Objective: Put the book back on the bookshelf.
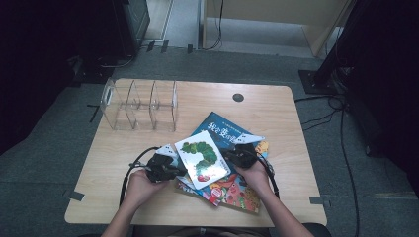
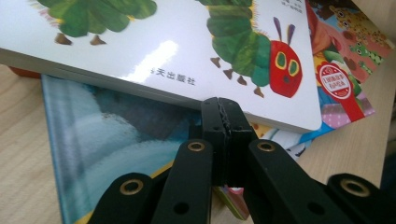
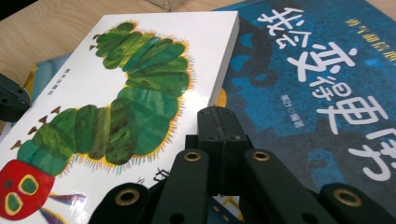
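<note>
Wooden tabletop (image 1: pixel 276 113) carries everything, and on its far left stands a clear acrylic book rack (image 1: pixel 140 105) with upright dividers, well apart from both claws and with nothing seen in its slots. Next in size is the heap of picture books lying flat between the two hands. A blue book (image 3: pixel 317 79) with white characters lies just ahead of the right claw (image 3: pixel 218 122) and to its right; a colourful book (image 1: pixel 236 192) with a red and orange cover sits under that hand. On top of the heap rests the caterpillar book (image 1: pixel 202 158), white-covered, a little askew.

Both claws are shut with nothing between their jaws. The left claw (image 2: pixel 222 116) has its closed tips right at the near edge of the caterpillar book, at the seam where that book lies on a pale blue cover beneath. The right claw sits by the opposite long edge, its tips just over the gap between white cover and blue book.

Judging by this, the step in hand is singling out the top book, seemingly bound for the rack. The next move calls for prising or sliding that book off the heap, then opening a claw wide enough to pinch its edge and stand it upright.
</note>
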